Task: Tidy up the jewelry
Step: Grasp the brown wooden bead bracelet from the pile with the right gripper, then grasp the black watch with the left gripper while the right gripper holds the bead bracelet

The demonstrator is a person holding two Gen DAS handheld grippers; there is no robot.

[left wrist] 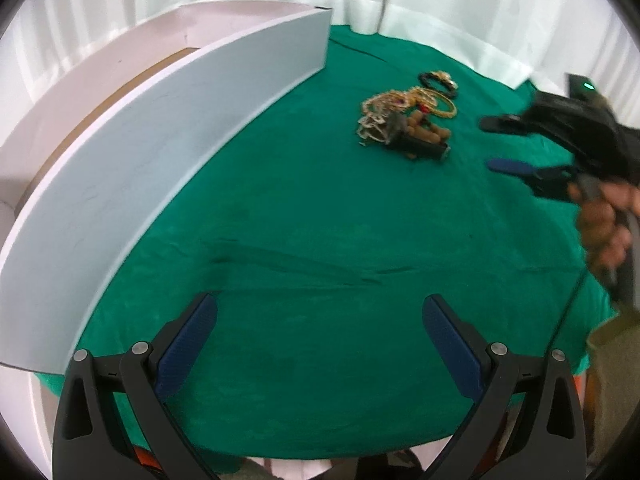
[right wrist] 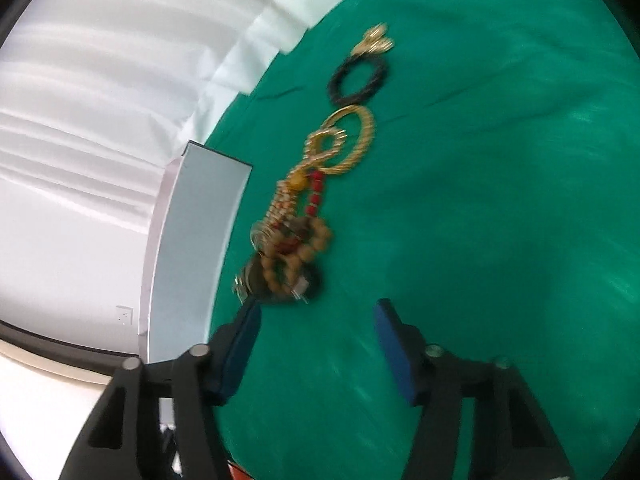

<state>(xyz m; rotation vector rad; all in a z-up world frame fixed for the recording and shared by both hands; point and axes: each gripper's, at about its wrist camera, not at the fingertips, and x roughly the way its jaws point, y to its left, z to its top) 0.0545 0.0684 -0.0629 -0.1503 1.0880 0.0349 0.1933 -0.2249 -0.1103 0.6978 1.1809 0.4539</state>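
A pile of jewelry (left wrist: 404,122) lies on the green cloth (left wrist: 320,240). It has shiny gold chains, a big gold ring (right wrist: 352,144), red beads (right wrist: 316,192) and round brown wooden beads (right wrist: 298,256), all tangled up. A black bracelet (right wrist: 358,80) with a gold charm lies just past the pile, a little apart. The white box (left wrist: 168,140) stands to one side of the pile, well apart; what is inside cannot be seen. The left gripper (left wrist: 320,320) has its jaws wide apart, holding nothing. The right gripper (right wrist: 318,318) is near the pile, jaws apart and empty.
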